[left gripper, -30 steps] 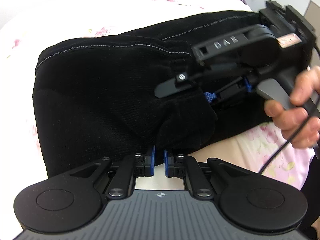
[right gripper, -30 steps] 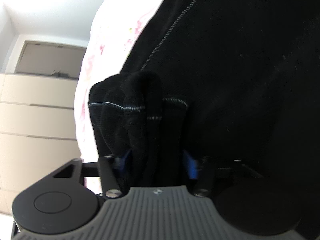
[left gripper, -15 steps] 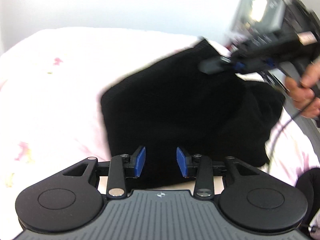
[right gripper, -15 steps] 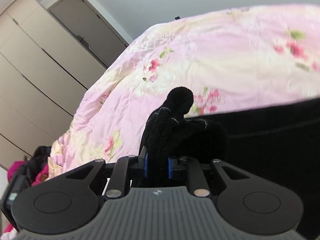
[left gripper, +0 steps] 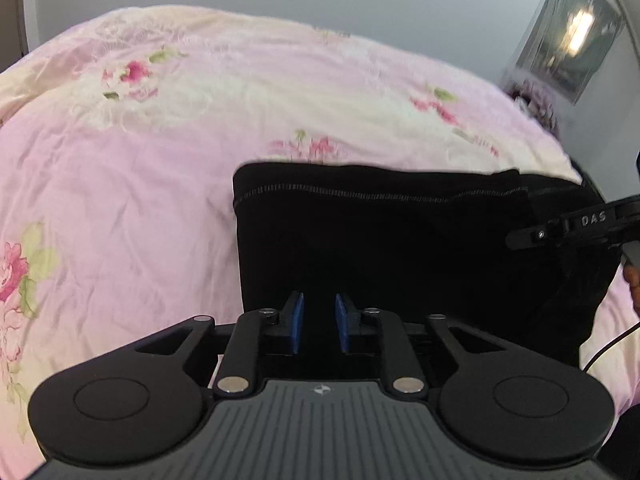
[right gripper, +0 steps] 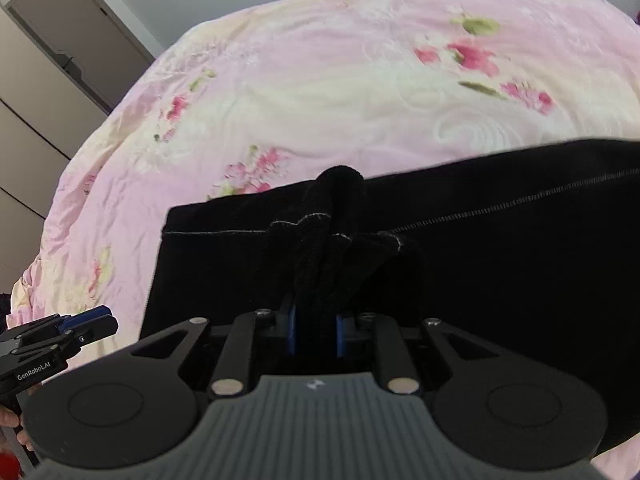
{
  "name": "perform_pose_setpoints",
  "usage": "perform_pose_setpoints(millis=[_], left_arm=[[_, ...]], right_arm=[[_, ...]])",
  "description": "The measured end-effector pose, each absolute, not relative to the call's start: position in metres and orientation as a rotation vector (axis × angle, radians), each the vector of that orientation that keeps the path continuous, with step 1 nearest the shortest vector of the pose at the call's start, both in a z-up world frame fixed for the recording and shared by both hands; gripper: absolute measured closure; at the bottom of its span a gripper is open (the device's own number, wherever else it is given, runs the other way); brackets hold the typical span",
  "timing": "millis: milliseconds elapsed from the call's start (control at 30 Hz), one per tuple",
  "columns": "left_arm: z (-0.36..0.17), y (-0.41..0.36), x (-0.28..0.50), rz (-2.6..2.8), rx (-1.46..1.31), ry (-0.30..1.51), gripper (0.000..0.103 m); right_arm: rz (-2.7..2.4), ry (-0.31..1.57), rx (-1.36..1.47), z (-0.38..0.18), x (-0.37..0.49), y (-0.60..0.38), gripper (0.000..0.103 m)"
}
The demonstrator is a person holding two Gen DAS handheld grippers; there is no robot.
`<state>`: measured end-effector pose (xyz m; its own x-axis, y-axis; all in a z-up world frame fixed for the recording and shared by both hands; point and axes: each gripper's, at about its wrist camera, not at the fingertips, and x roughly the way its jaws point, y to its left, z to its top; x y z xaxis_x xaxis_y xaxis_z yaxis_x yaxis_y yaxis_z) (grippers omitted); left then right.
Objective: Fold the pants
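The pants (left gripper: pixel 400 248) lie on the bed cover (left gripper: pixel 160 160), a wardrobe (right gripper: pixel 36 92) behind it.

Your left gripper (left gripper: pixel 318 322): matte black linkage arms; blue pads (left gripper: pixel 297 322) on fingers; silver pivot screws; two round black discs flanking grey ribbed housing with small white emblem; "GenRobot.AI" in white on side. Your right gripper (right gripper: pixel 316 326): same black-and-grey build, blue pads; "DAS" lettering in white on side; thin black cable trailing near your right hand (left gripper: pixel 634 284).
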<state>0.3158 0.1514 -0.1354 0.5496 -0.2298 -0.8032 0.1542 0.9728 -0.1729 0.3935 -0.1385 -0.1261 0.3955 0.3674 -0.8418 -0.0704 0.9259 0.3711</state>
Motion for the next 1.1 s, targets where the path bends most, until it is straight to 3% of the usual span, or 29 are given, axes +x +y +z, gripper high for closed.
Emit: perform_pose_setpoints(millis=[167, 367, 467, 500, 667, 767, 800, 933, 1100], left_arm=[[-0.185, 0.152, 0.296, -0.19, 0.005, 1.069, 0.087], [-0.171, 0.151, 0.294, -0.175, 0.006, 1.063, 0.087], [-0.151, 0.159, 0.278, -0.196, -0.018, 1.018, 0.086], [-0.146, 0.162, 0.273, -0.202, -0.021, 1.008, 0.086], [-0.138, 0.171, 0.253, -0.239, -0.022, 0.996, 0.086], [-0.147, 0.169, 0.25, -0.235, -0.012, 1.022, 0.086], [-0.151, 0.168, 0.25, -0.233, -0.002, 1.027, 0.086], [-0.168, 0.162, 0.254, -0.231, 0.001, 1.077, 0.086], [-0.181, 0.144, 0.258, -0.242, 0.125, 1.103, 0.086]], right_arm=[[0.268, 1.163, 0.289, -0.167, 0.396, -0.148, 0.089], [0.306, 1.152, 0.252, -0.169, 0.396, -0.15, 0.085], [0.276, 1.079, 0.087, -0.142, 0.383, -0.145, 0.056], [0.272, 1.041, 0.019, -0.133, 0.377, -0.143, 0.054], [0.356, 1.003, -0.009, -0.107, 0.347, -0.138, 0.055], [0.425, 0.973, -0.066, -0.109, 0.328, -0.12, 0.08], [0.432, 0.952, -0.121, -0.113, 0.322, -0.113, 0.084], [0.395, 0.943, -0.303, -0.145, 0.317, -0.099, 0.084], [0.376, 0.997, -0.256, -0.18, 0.331, -0.112, 0.082]])
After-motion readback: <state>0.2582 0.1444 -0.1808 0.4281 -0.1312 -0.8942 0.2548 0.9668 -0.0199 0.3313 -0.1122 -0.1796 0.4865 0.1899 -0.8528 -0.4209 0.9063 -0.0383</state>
